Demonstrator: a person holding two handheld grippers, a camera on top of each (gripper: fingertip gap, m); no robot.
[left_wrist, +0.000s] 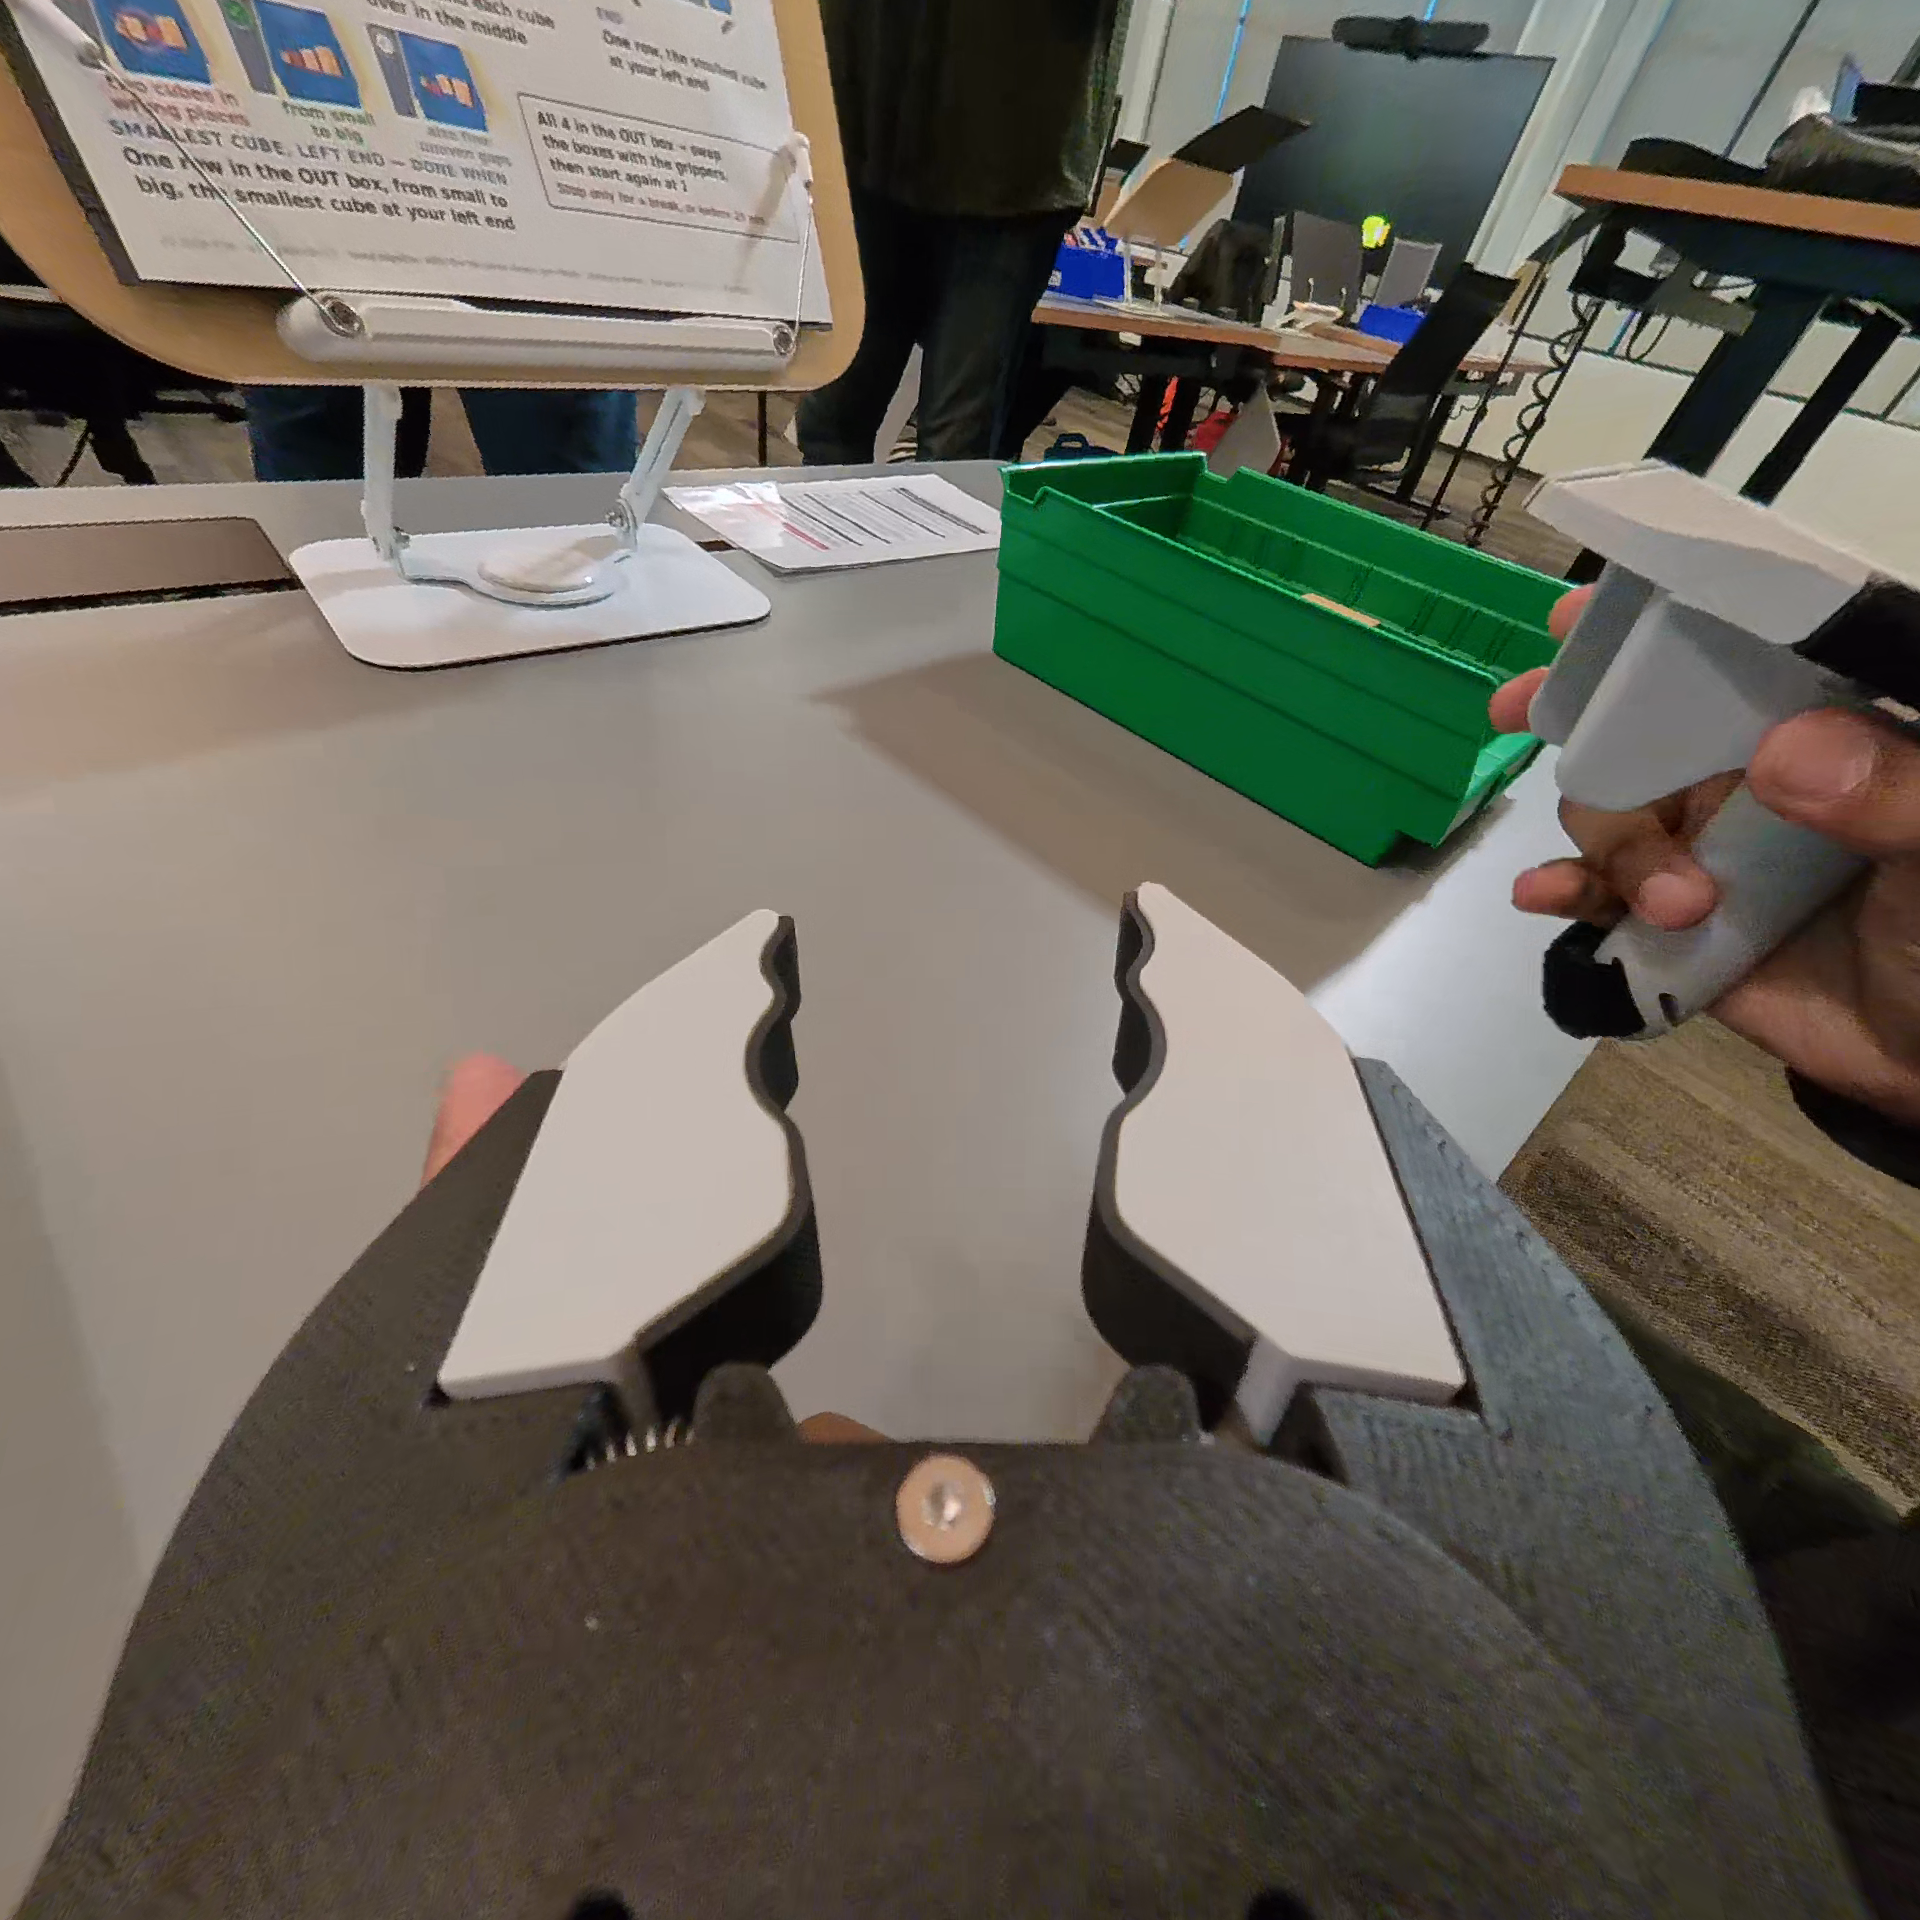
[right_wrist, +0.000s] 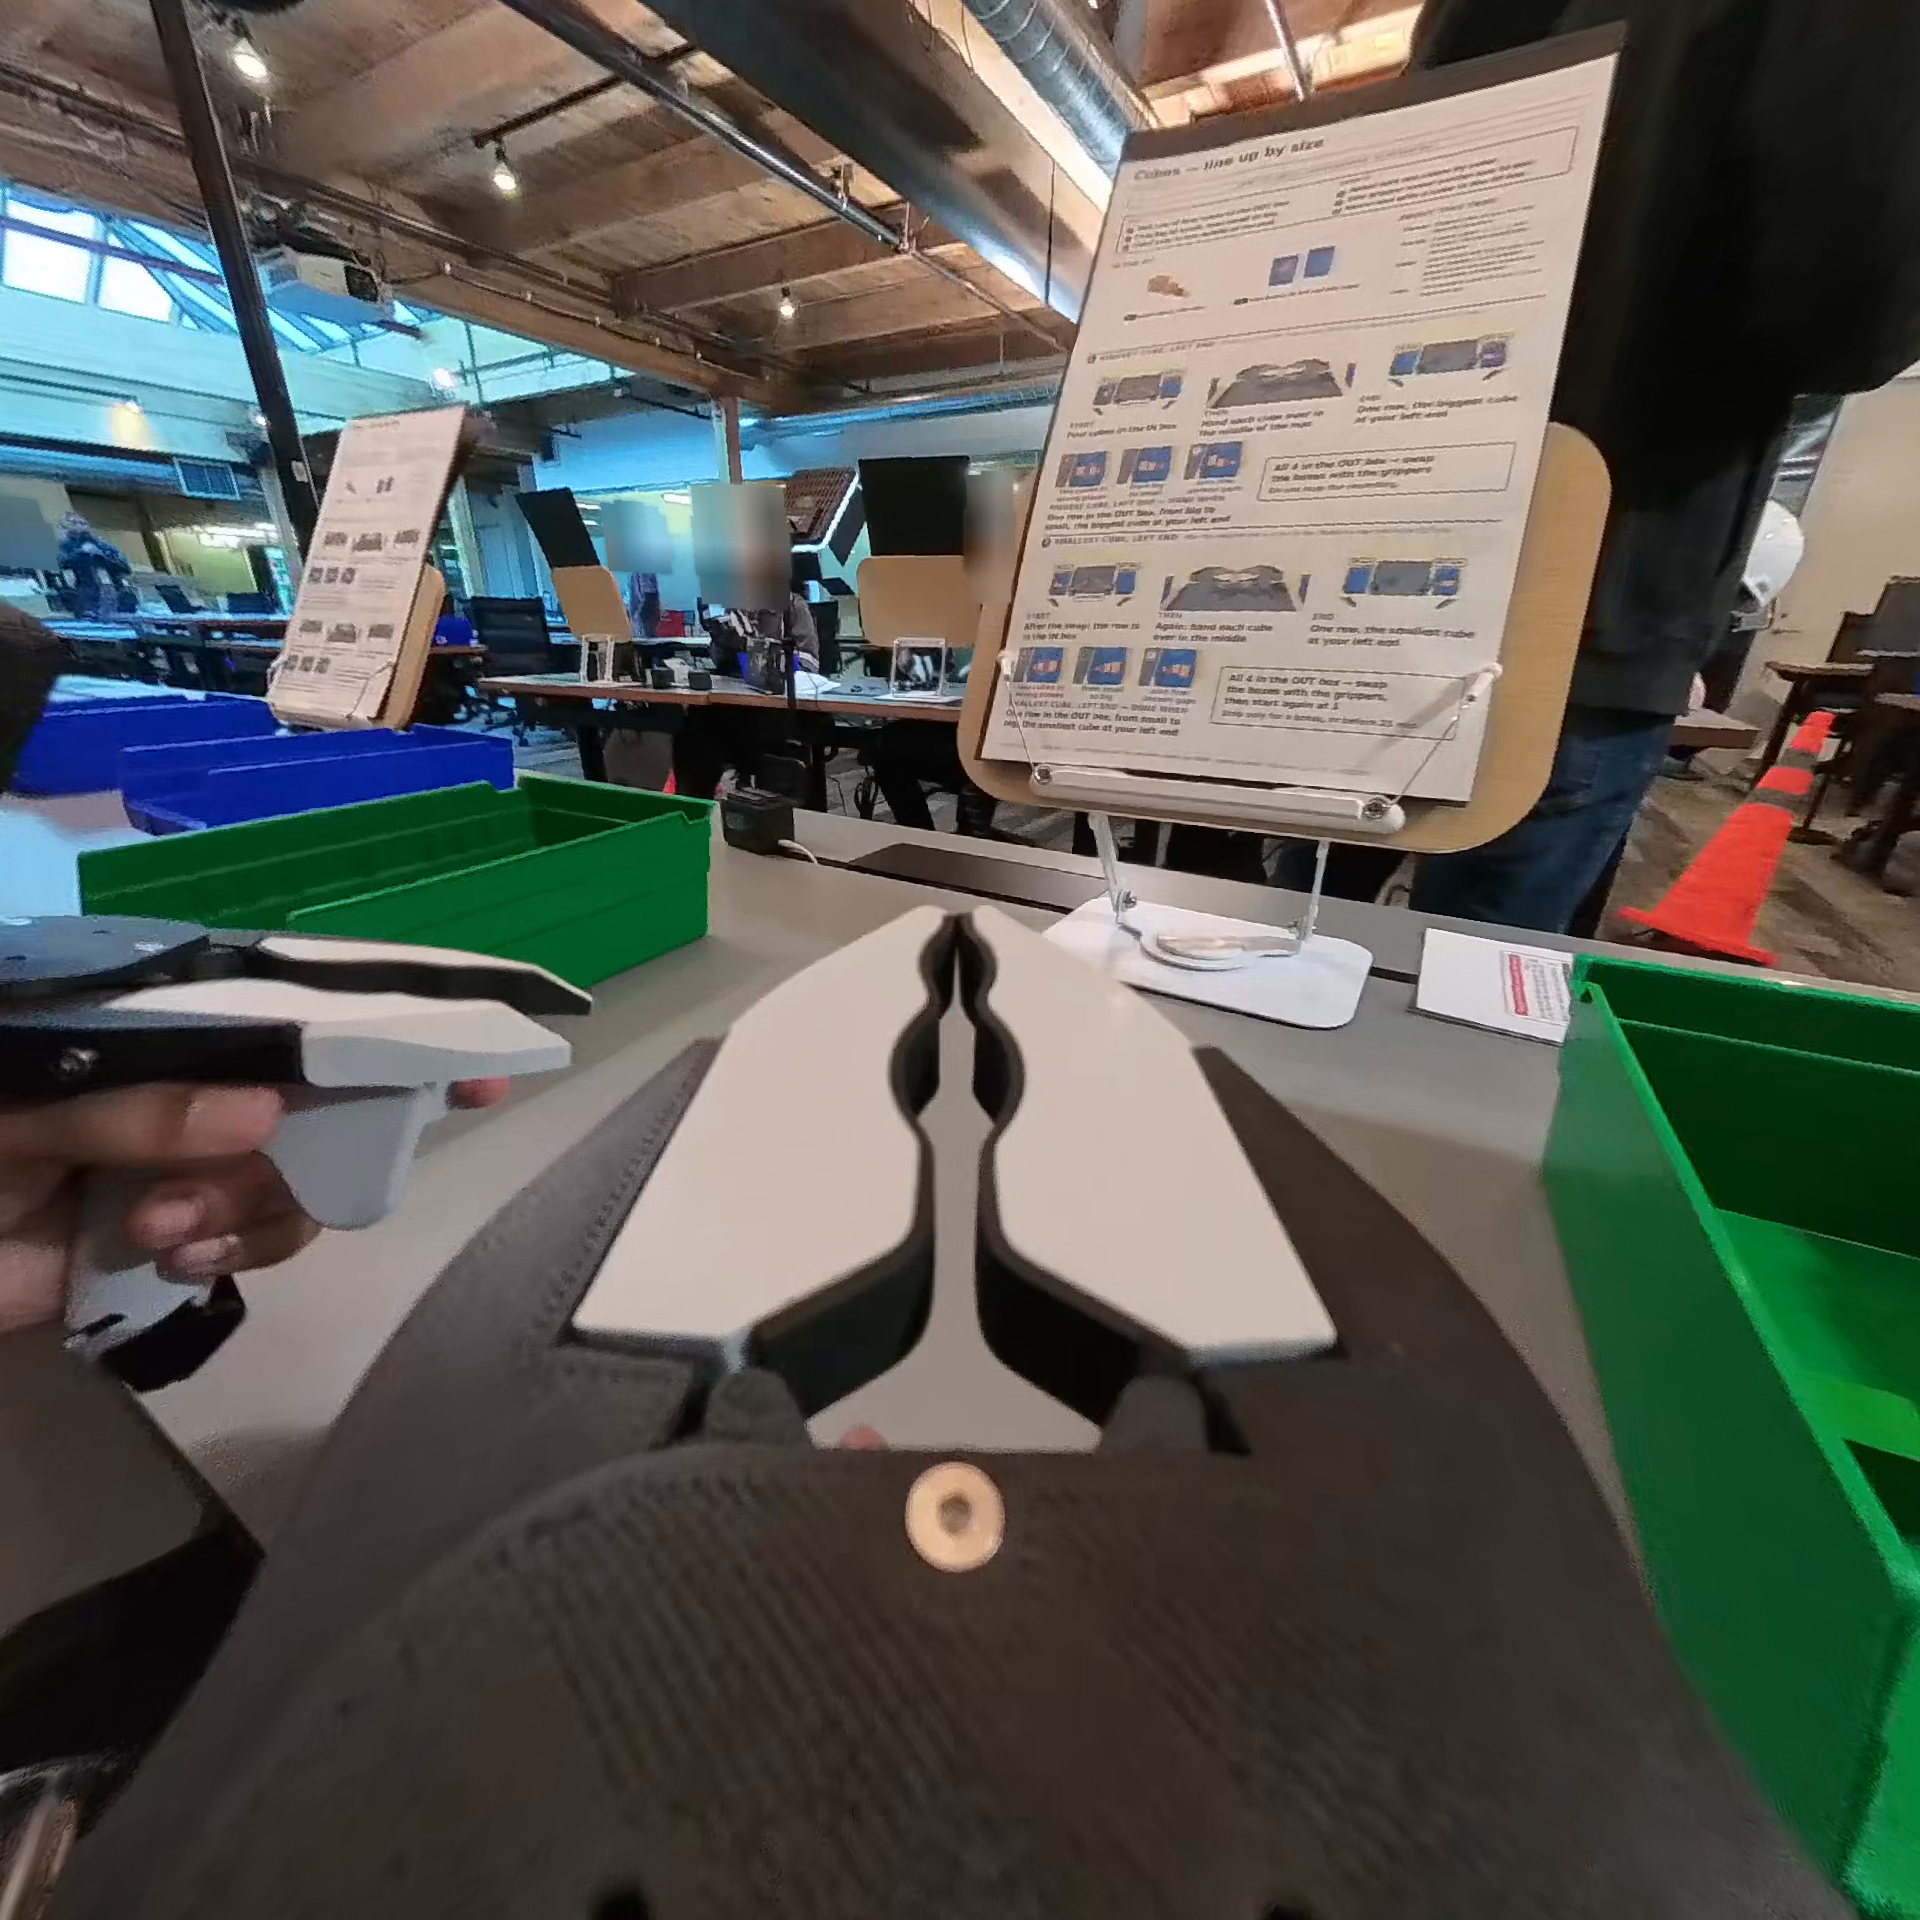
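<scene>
Left wrist view:
My left gripper (left_wrist: 956, 935): fingers spread wide, nothing between them, hanging over bare grey table (left_wrist: 416, 883).
Nearest thing: only the tabletop; the green bin (left_wrist: 1226, 665) sits well ahead and to my right.
Bin look: long, ribbed plastic, open top; a small tan piece (left_wrist: 1340, 608) shows low inside, too small to tell what it is.
My right hand (left_wrist: 1766, 862): at the frame's right edge, wrapped on the other gripper's grey handle, near the bin's near end.
Stand (left_wrist: 530, 592): white base holding a printed sheet (left_wrist: 416, 135) on a board, across the table.
Paper (left_wrist: 842, 520): flat between the stand and the bin.
Risk: I judge a swing rightward could knock my two tools together, as they are close.

Right wrist view:
My right gripper (right_wrist: 958, 925): fingers pressed together at the tips, pinching nothing.
Left gripper (right_wrist: 540, 1023): seen side-on at the left, just beside mine, held above the table.
Left bin (right_wrist: 436, 873): green, beyond the left gripper; I see nothing in it from this angle.
Right bin (right_wrist: 1745, 1195): green, close at my right edge; what shows of its inside is bare.
Blue bins (right_wrist: 260, 758): behind the left green one.
Risk: I judge the right bin's wall is near enough that a careless turn could shove it; the stand's base straight ahead could also be clipped.
</scene>
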